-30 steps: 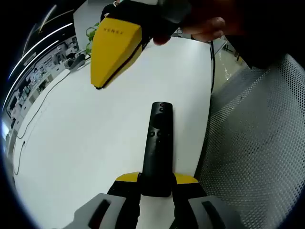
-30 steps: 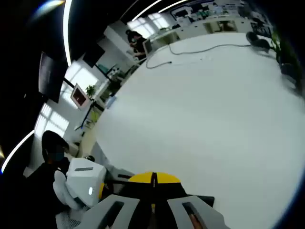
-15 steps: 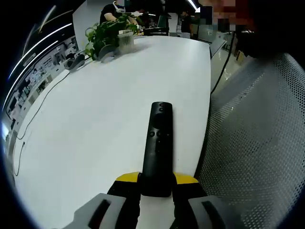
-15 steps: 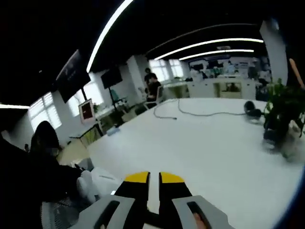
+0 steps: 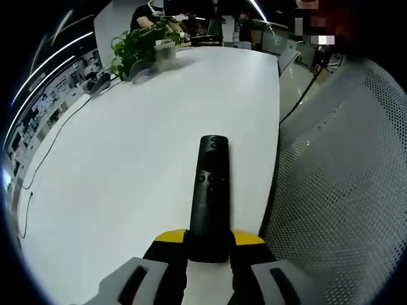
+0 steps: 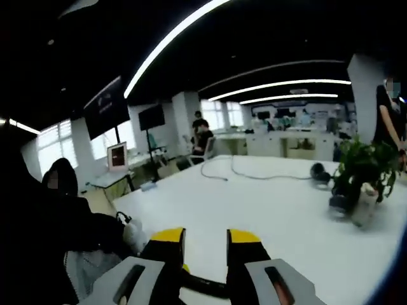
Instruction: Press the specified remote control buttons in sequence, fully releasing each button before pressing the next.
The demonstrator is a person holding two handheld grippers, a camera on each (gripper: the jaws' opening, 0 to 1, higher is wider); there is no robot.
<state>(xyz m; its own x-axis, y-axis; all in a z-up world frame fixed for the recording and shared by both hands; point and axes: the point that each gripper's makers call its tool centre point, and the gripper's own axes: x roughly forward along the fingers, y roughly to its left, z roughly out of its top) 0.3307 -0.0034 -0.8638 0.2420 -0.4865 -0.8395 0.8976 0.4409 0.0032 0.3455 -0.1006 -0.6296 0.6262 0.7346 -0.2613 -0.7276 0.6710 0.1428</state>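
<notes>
In the left gripper view the left gripper (image 5: pixel 208 244) grasps the near end of a black remote control (image 5: pixel 208 197), its two yellow-tipped jaws clenched on either side of the slim body. The remote lies flat on the white table (image 5: pixel 127 165), pointing away from the camera, with its round buttons (image 5: pixel 210 179) facing up about halfway along and near the far end. It sits close to the table's right edge, just beside a grey mesh chair back (image 5: pixel 343 190). A black cable (image 5: pixel 299 101) hangs over that edge farther off. At the far end of the table stands a potted plant (image 5: pixel 141 46) — beside it a dark headset-like object (image 5: pixel 96 81) — and a thin cable (image 5: pixel 44 152) trails along the left side of the tabletop. In the right gripper view the right gripper (image 6: pixel 205 244) is lifted above the table (image 6: pixel 267 210) with its jaws released — a clear gap shows between the yellow tips and nothing is held in it. Beyond it a potted plant (image 6: pixel 359 171) stands on the right, a black cable (image 6: pixel 254 175) curls across the far tabletop, and people (image 6: pixel 202 133) sit at the far end under long ceiling lights (image 6: pixel 280 84).
</notes>
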